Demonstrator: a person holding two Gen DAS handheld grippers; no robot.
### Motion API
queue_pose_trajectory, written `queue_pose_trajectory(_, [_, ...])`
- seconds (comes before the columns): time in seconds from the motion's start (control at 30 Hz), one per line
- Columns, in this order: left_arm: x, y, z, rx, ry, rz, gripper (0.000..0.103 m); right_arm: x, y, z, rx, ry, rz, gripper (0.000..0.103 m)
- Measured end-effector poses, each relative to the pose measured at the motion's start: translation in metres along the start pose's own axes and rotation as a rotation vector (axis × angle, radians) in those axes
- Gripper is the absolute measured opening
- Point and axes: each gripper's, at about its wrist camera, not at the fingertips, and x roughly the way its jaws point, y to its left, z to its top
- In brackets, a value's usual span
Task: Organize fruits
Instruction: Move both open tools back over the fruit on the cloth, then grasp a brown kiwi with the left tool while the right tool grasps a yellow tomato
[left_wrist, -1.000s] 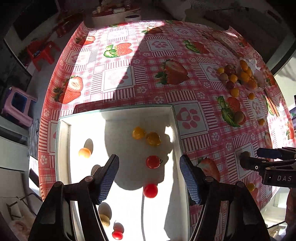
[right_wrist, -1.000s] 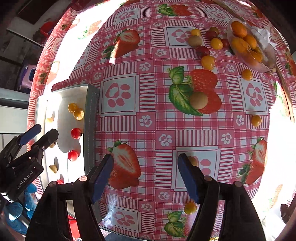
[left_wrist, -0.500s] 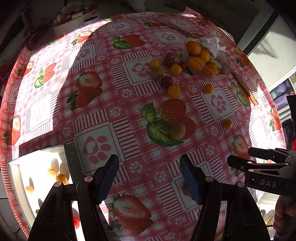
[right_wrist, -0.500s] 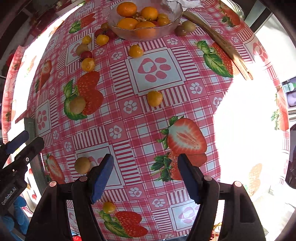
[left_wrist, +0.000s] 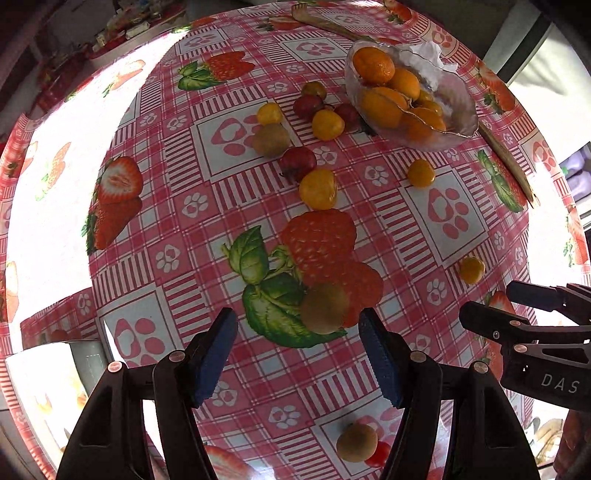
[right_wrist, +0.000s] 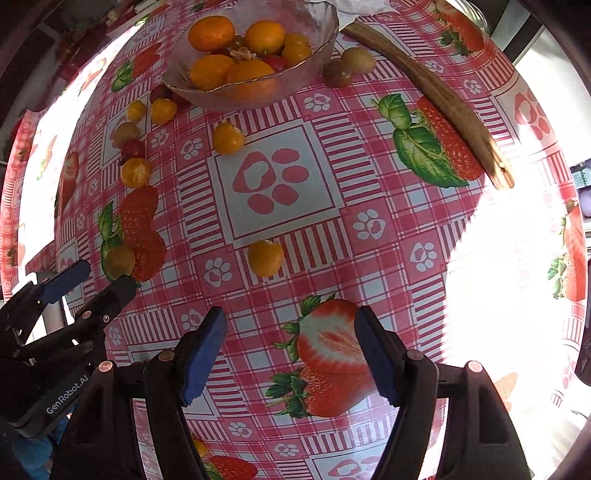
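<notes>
My left gripper (left_wrist: 297, 354) is open and empty, just short of a brownish-green fruit (left_wrist: 324, 308) lying on the strawberry-print tablecloth. My right gripper (right_wrist: 290, 354) is open and empty, a little short of a small orange fruit (right_wrist: 266, 257). A glass bowl (right_wrist: 321, 27) of oranges stands at the far side; it also shows in the left wrist view (left_wrist: 458, 122). Several small yellow, red and brown fruits (left_wrist: 317, 189) lie scattered left of the bowl. A corner of the white tray (left_wrist: 88, 362) shows at lower left.
A wooden stick (right_wrist: 436, 96) lies right of the bowl. Two brownish fruits (right_wrist: 349, 66) sit beside the bowl. Another brown fruit (left_wrist: 356, 442) with a red one lies under my left gripper. Strong sunlight washes out the table's right side.
Both grippers have swung away from the white tray toward the bowl and the scattered fruits. Both stayed open and empty.
</notes>
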Motion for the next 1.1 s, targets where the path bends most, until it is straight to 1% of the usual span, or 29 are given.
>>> queue_pose_trajectory(0.07, [0.003,-0.002,0.002,0.000,0.001,0.007,0.069,0.006,0.004,0.012,-0.005,0.000,0.002,0.069])
queue_pose_trajectory(0.1, [0.003,-0.003,0.003,-0.001,0.000,0.011,0.069,0.006,0.003,0.017,-0.009,-0.002,0.002,0.067])
queue_pose_trajectory(0.13, [0.004,-0.004,0.003,-0.002,0.001,0.013,0.069,0.008,0.009,0.023,-0.014,-0.009,-0.002,0.066])
queue_pose_trajectory(0.17, [0.005,-0.005,0.004,-0.003,0.004,0.013,0.069,0.013,0.022,0.028,-0.023,-0.014,-0.003,0.062])
queue_pose_trajectory(0.2, [0.006,-0.006,0.004,-0.005,0.007,0.015,0.069,0.014,0.024,0.031,-0.032,-0.018,-0.004,0.060])
queue_pose_trajectory(0.23, [0.006,-0.007,0.004,-0.005,0.007,0.022,0.068,0.014,0.026,0.034,-0.042,-0.022,-0.007,0.056])
queue_pose_trajectory(0.27, [0.007,-0.008,0.004,-0.003,0.006,0.031,0.061,0.014,0.029,0.037,-0.051,-0.024,-0.009,0.049])
queue_pose_trajectory(0.3, [0.008,-0.009,0.006,0.001,0.003,0.041,0.060,0.014,0.031,0.040,-0.060,-0.027,-0.013,0.044])
queue_pose_trajectory(0.33, [0.007,-0.010,0.006,-0.001,0.002,0.034,0.053,0.015,0.033,0.042,-0.068,-0.027,-0.017,0.034])
queue_pose_trajectory(0.37, [0.006,-0.009,0.006,0.000,-0.002,0.032,0.042,0.016,0.035,0.044,-0.073,-0.027,-0.017,0.026])
queue_pose_trajectory(0.4, [0.005,-0.010,0.006,0.004,-0.006,0.027,0.036,0.016,0.036,0.046,-0.074,-0.027,-0.013,0.024])
queue_pose_trajectory(0.43, [0.005,-0.010,0.007,0.007,-0.007,0.022,0.027,0.016,0.037,0.048,-0.075,-0.030,-0.012,0.021])
queue_pose_trajectory(0.47, [0.005,-0.013,0.010,0.003,-0.007,0.012,0.027,0.016,0.037,0.049,-0.077,-0.034,-0.010,0.021])
queue_pose_trajectory(0.57, [-0.002,-0.004,0.011,-0.037,-0.016,-0.043,0.027,0.014,0.047,0.048,-0.076,-0.040,0.012,0.020])
queue_pose_trajectory(0.67, [-0.014,0.009,0.010,-0.068,-0.034,-0.070,0.027,0.009,0.044,0.044,-0.076,-0.049,0.032,0.020])
queue_pose_trajectory(0.73, [-0.023,0.014,0.006,-0.078,-0.050,-0.073,0.027,0.001,0.048,0.039,-0.073,-0.050,0.042,0.020])
queue_pose_trajectory(0.93, [-0.049,0.029,-0.015,-0.101,-0.088,-0.080,0.027,-0.015,0.043,0.025,-0.065,-0.052,0.076,0.020])
queue_pose_trajectory(0.97, [-0.052,0.031,-0.017,-0.103,-0.091,-0.080,0.027,-0.021,0.043,0.013,-0.068,-0.053,0.079,0.021])
queue_pose_trajectory(1.03, [-0.056,0.037,-0.023,-0.111,-0.095,-0.078,0.027,-0.024,0.045,0.009,-0.072,-0.053,0.083,0.021])
queue_pose_trajectory(1.1, [-0.061,0.044,-0.028,-0.124,-0.097,-0.075,0.027,-0.025,0.047,-0.004,-0.075,-0.052,0.084,0.021])
